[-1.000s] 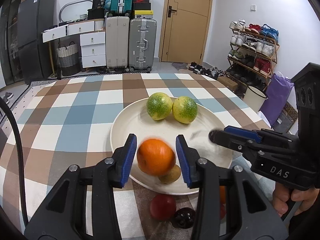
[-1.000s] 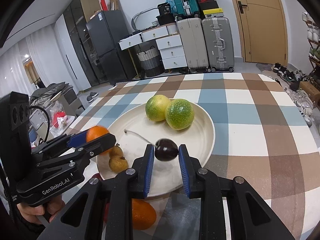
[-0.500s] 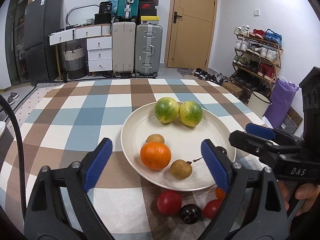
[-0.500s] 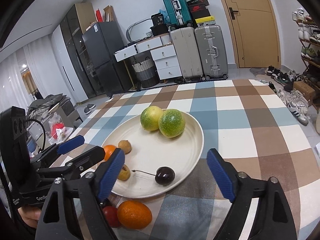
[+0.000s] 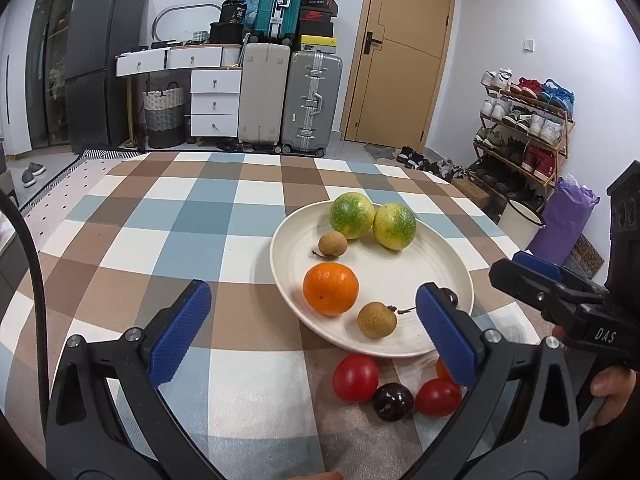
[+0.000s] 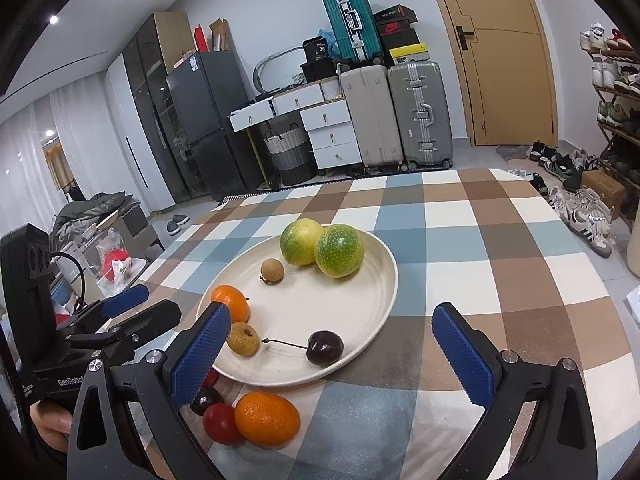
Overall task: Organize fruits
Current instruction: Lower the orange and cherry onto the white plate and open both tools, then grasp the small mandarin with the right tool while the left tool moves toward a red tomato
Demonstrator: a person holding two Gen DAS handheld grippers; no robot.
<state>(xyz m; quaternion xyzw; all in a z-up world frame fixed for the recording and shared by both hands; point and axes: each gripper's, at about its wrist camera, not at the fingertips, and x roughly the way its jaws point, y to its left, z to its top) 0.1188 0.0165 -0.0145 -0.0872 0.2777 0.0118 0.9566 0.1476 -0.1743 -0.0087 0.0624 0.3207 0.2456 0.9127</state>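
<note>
A cream plate [image 5: 424,280] [image 6: 360,280] holds two green-yellow fruits [image 5: 352,215] [image 6: 339,251], an orange [image 5: 330,289] [image 6: 232,302], two brown longans [image 5: 376,319] [image 6: 272,270] and a dark cherry [image 6: 325,347]. In front of the plate lie two red cherry tomatoes [image 5: 355,377], a dark cherry [image 5: 392,401] and an orange kumquat [image 6: 267,418]. My left gripper [image 5: 312,332] is open and empty, near the plate's front edge. My right gripper [image 6: 332,358] is open and empty, above the plate's near rim.
The plate sits on a table with a brown, blue and white checked cloth [image 5: 180,216]. Suitcases [image 5: 312,104], white drawers [image 5: 216,104], a fridge and a shoe rack [image 5: 524,120] stand in the room behind.
Both grippers opened, released the orange and the cherry onto the plate, and pulled back toward me. The fruits now rest on the plate.
</note>
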